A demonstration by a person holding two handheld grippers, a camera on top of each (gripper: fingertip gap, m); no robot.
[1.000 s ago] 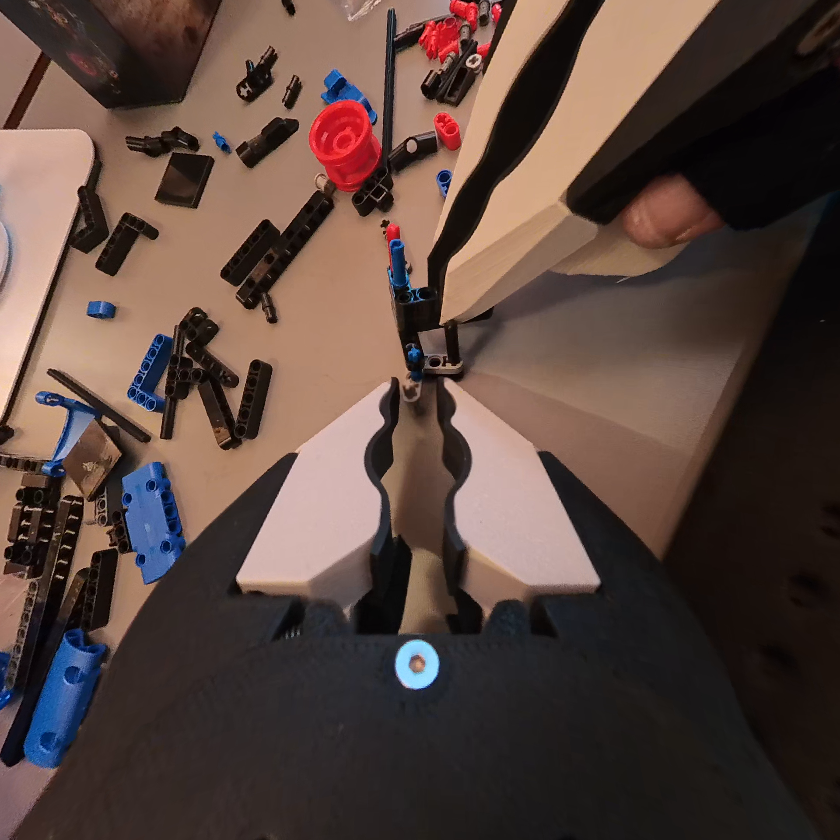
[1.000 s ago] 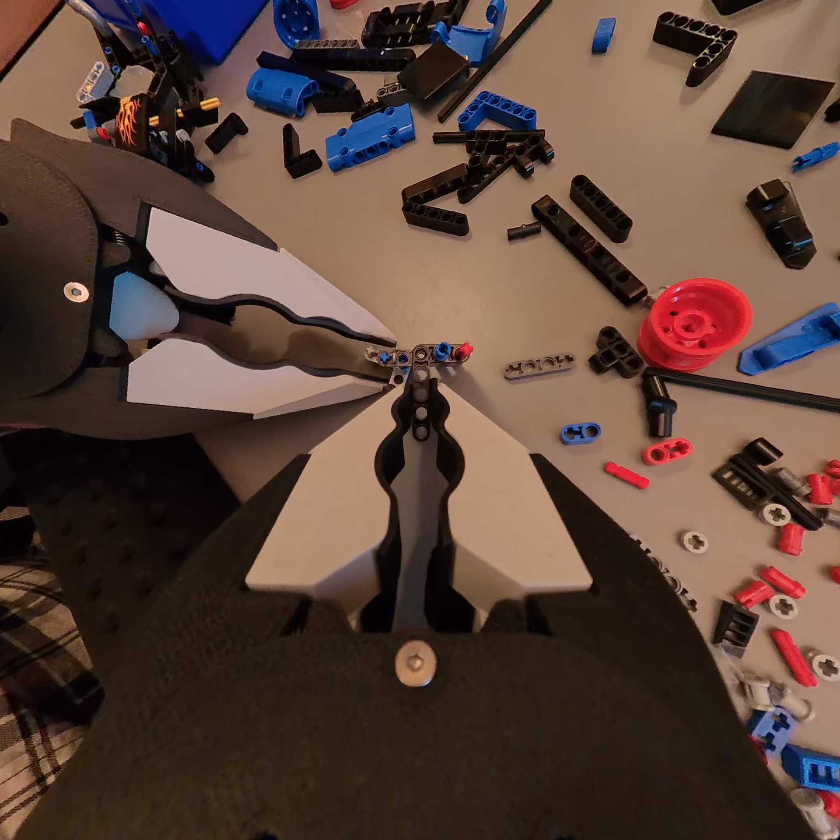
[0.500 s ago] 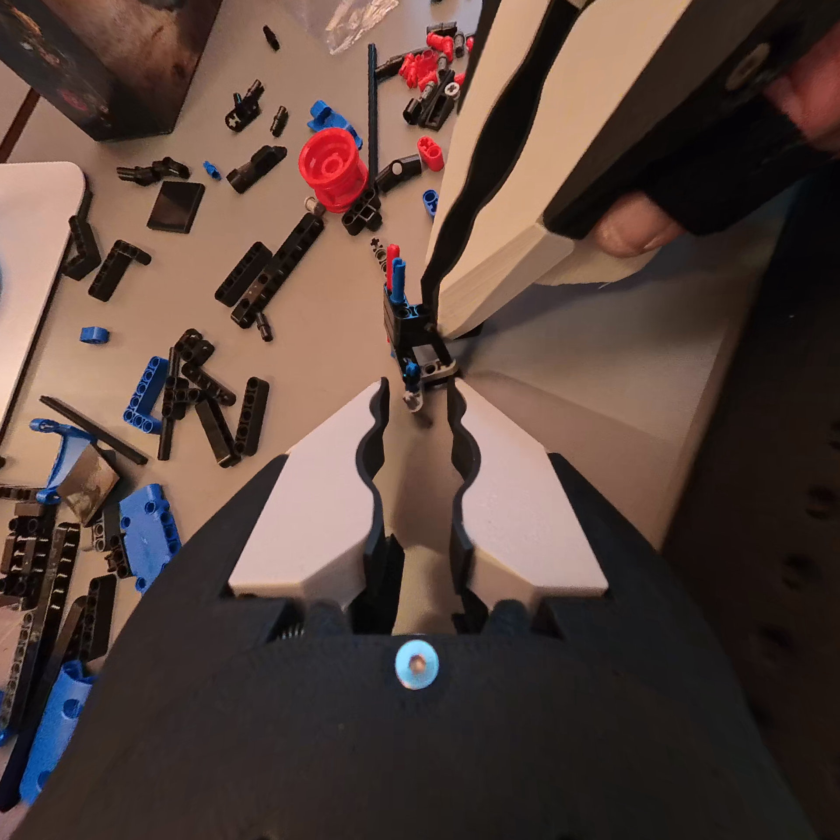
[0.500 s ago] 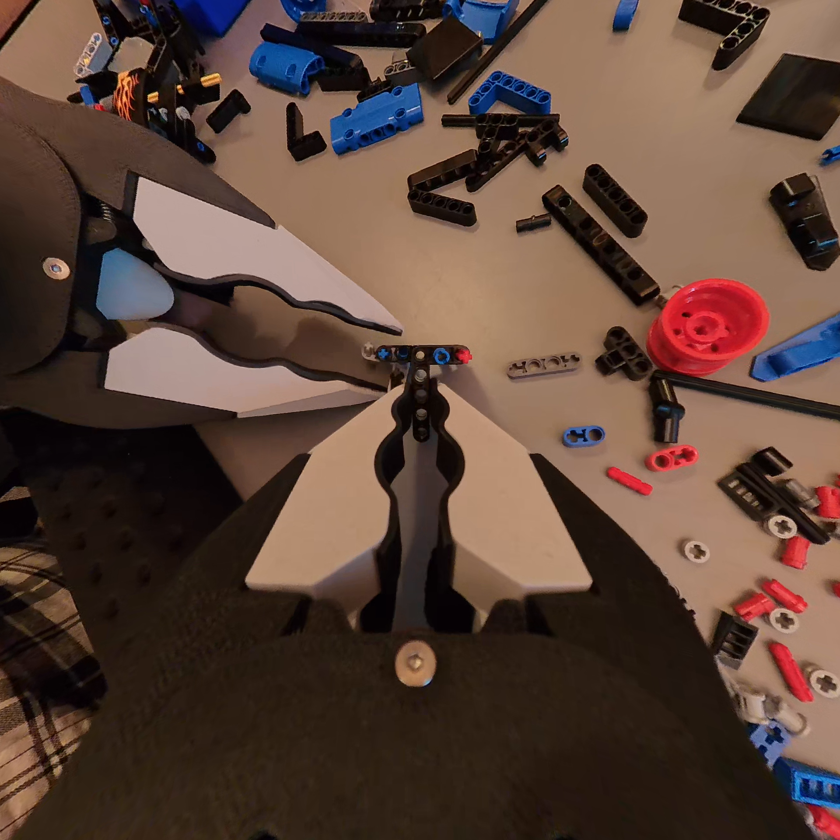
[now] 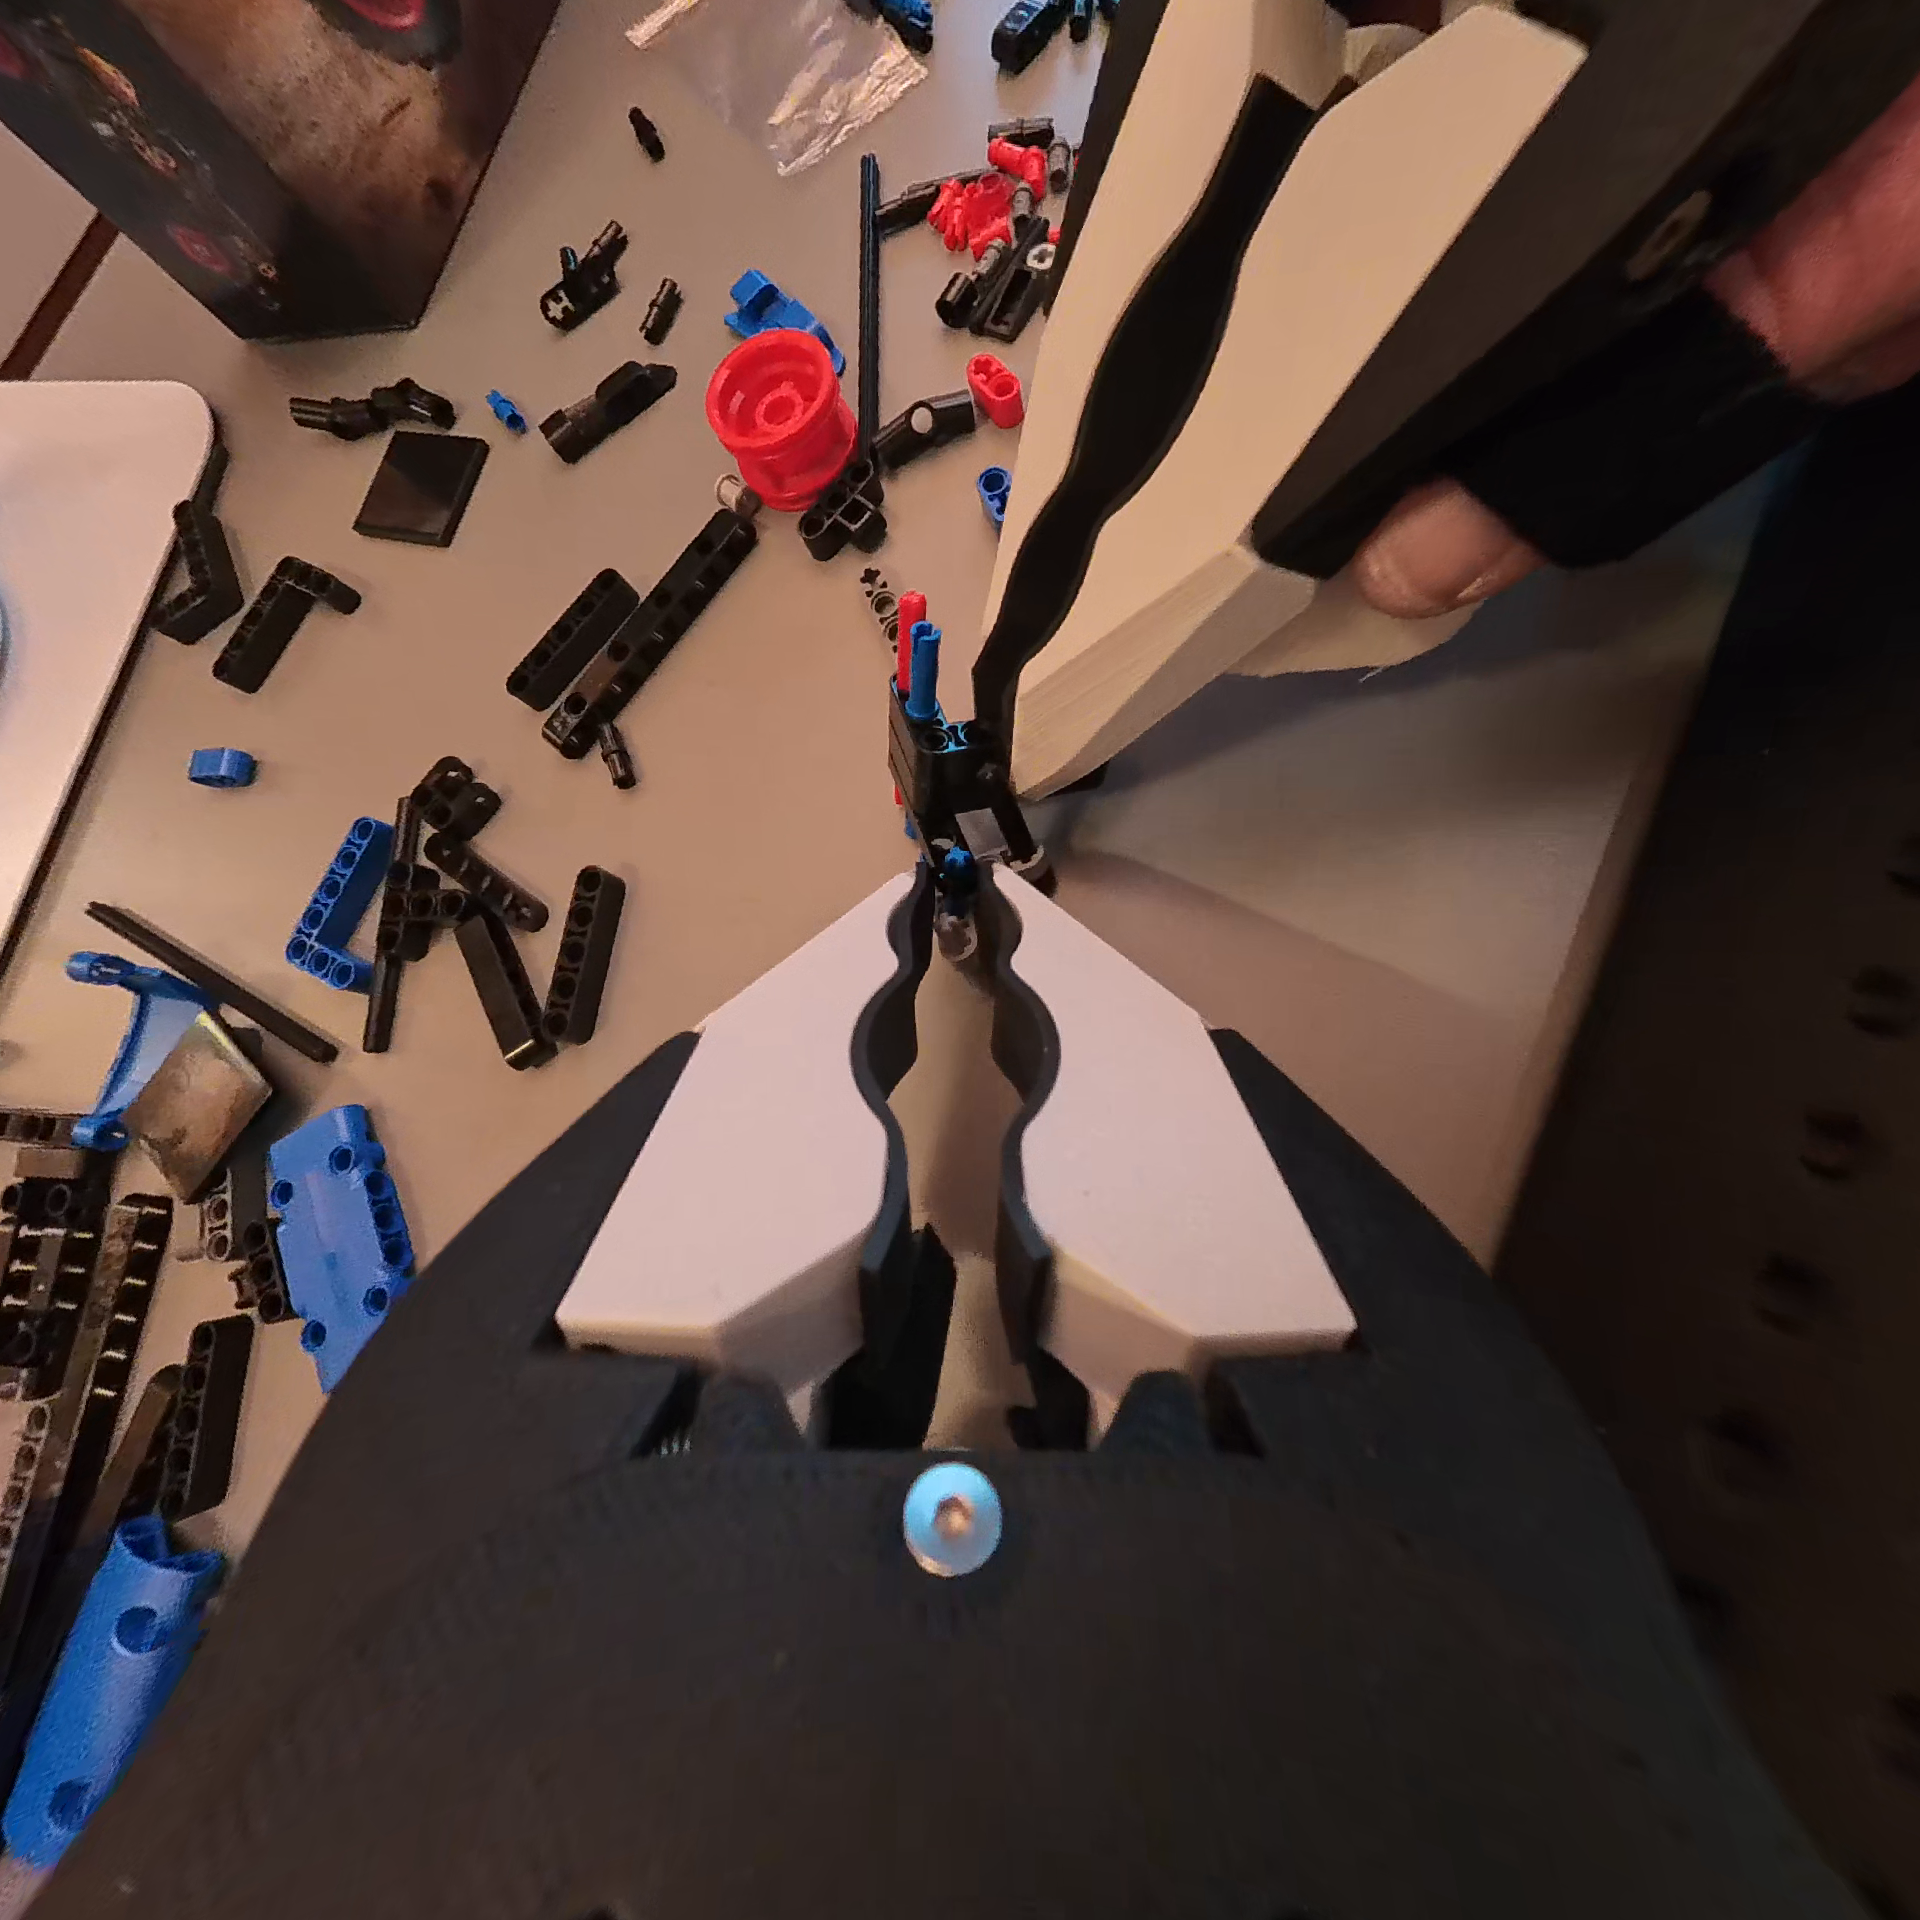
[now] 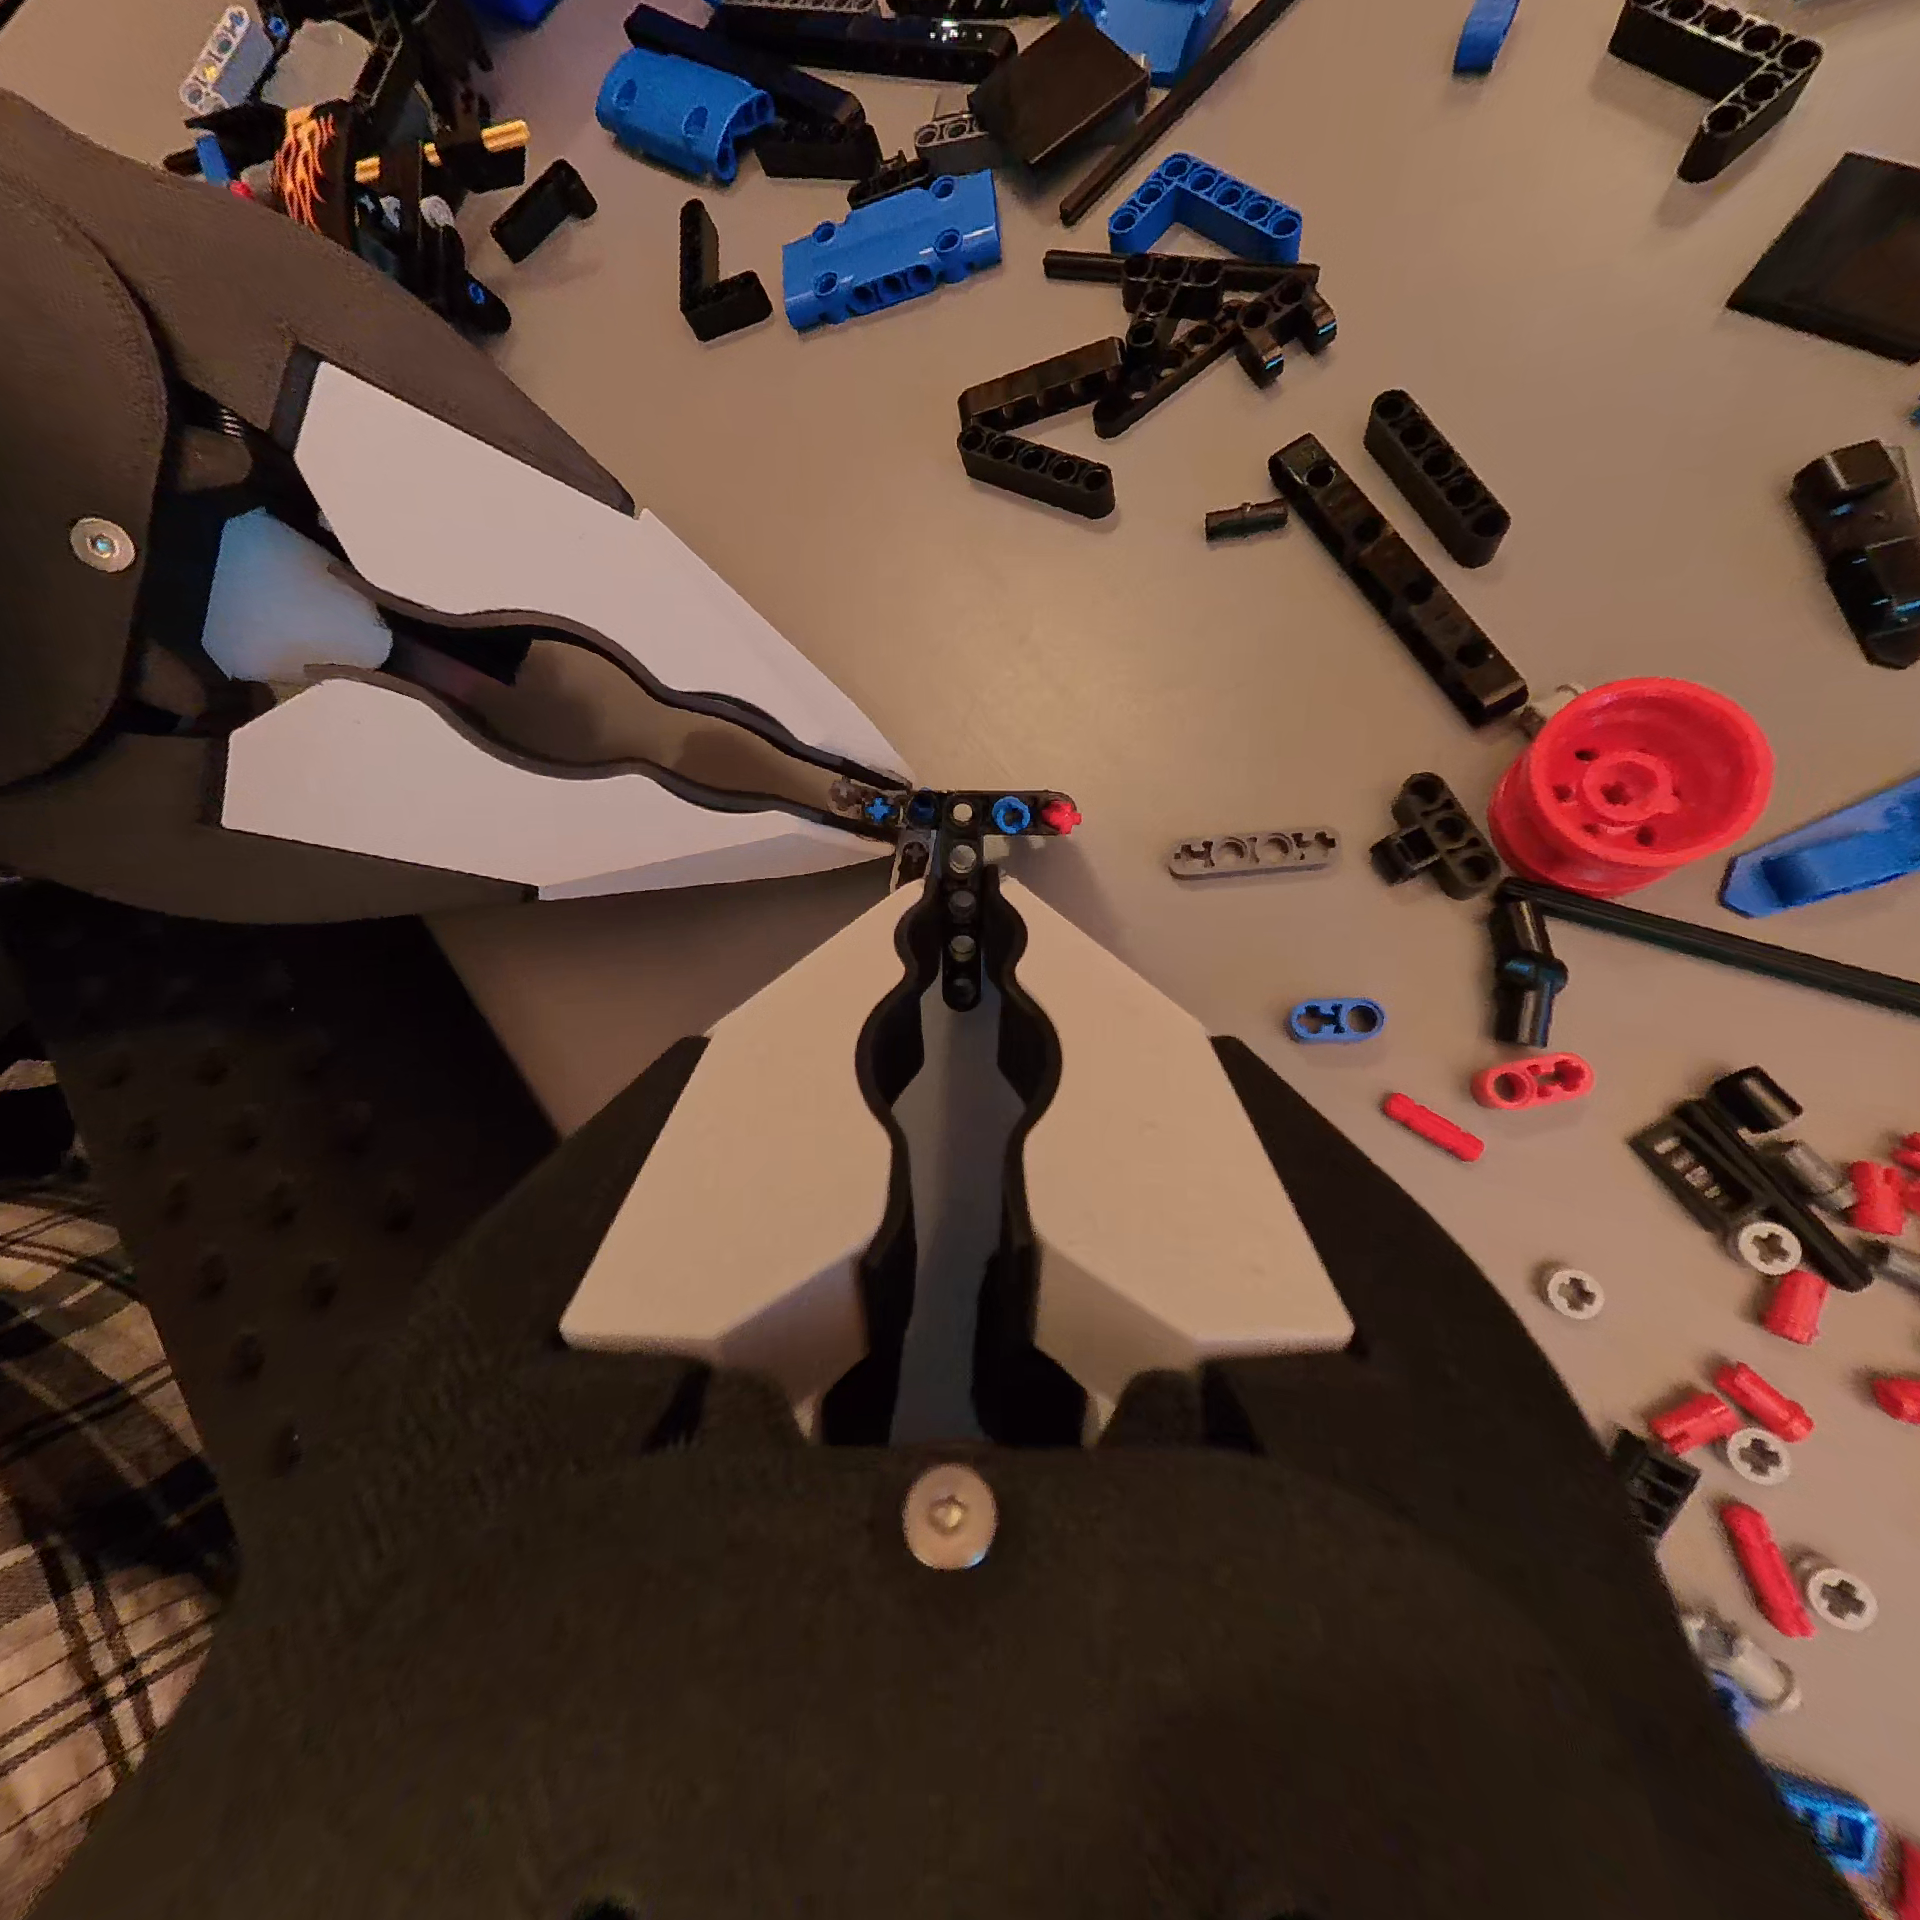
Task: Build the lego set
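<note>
now assembly (image 6: 961, 831) between both gripper (image 6: 958, 883) tips

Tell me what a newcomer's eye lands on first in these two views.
First, the two tools meeting at centre: the right tool is shut on a small black T-shaped assembly, while the left tool pinches its grey-and-blue end. Next, the red wheel hub glows to the right among scattered black, blue and red parts on the grey table.

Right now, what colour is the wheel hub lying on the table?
Red; the wheel hub shows best in the right wrist view.
</note>
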